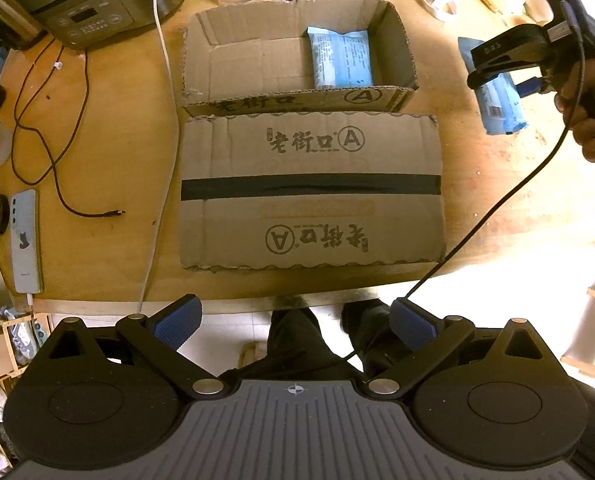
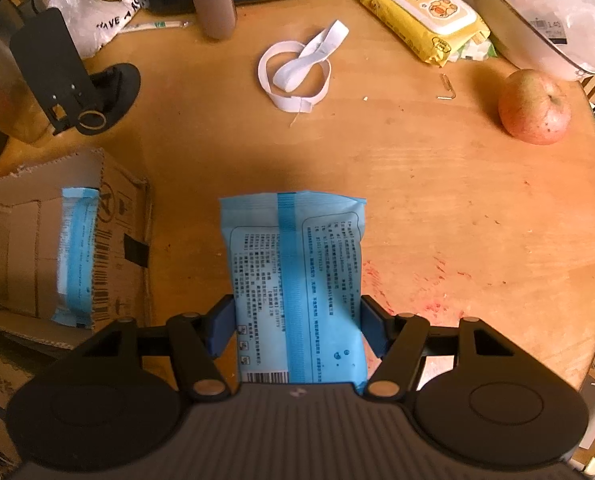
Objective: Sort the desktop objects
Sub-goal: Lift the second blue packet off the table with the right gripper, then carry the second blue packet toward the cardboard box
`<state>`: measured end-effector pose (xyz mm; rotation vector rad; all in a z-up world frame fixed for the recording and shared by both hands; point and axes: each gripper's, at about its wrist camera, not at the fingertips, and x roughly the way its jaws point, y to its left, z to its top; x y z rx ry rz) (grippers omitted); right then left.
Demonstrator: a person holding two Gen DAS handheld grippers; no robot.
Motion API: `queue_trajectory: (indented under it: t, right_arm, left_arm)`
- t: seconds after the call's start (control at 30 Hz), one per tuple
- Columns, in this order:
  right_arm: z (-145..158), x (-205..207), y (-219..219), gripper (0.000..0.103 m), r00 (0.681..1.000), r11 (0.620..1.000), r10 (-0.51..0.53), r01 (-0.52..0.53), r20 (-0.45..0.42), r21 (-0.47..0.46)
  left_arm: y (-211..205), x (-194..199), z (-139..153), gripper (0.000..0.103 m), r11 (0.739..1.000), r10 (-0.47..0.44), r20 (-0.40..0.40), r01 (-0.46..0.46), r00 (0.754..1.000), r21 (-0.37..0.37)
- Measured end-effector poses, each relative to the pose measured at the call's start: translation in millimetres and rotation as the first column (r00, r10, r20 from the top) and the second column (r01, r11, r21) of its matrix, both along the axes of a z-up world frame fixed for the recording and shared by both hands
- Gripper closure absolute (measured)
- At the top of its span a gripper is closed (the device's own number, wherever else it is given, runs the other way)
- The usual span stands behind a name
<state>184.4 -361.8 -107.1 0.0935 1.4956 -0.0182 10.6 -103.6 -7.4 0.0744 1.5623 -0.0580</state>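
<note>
A light blue packet [image 2: 297, 280] with printed text hangs just above the wooden table, with my right gripper [image 2: 297, 326] shut on its two long sides. The left wrist view shows that same packet [image 1: 501, 110] under the right gripper [image 1: 509, 80] at the far right. A second blue packet [image 1: 341, 58] lies inside the open cardboard box [image 1: 257, 60]; it also shows as the packet [image 2: 77, 248] in the box [image 2: 17, 240] at the left of the right wrist view. My left gripper [image 1: 295, 326] stands open and holds nothing, above the table's near edge.
An upturned cardboard box [image 1: 311, 192] lies in front of the open one. An apple [image 2: 534, 107], a yellow wipes pack [image 2: 421, 16], a white paper loop [image 2: 297, 72] and a black stand [image 2: 73, 80] sit further back. A phone [image 1: 26, 240], cables and a cooker [image 1: 93, 0] lie left.
</note>
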Motion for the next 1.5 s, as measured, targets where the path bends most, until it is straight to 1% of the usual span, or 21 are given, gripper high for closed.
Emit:
queue_trajectory:
  t: [0.77,1.5]
  right_arm:
    - [38,1,0,0.040,1.000,1.000,-0.011,0.011,0.019,0.008]
    - [62,7,3,0.039,0.999,1.000,-0.014,0.014,0.041,0.005]
  left_arm:
    - [8,2,3,0.000,1.000,0.002,0.017,-0.002,1.000,-0.015]
    - [16,2,4,0.000,1.000,0.008,0.032,-0.007,0.999,-0.030]
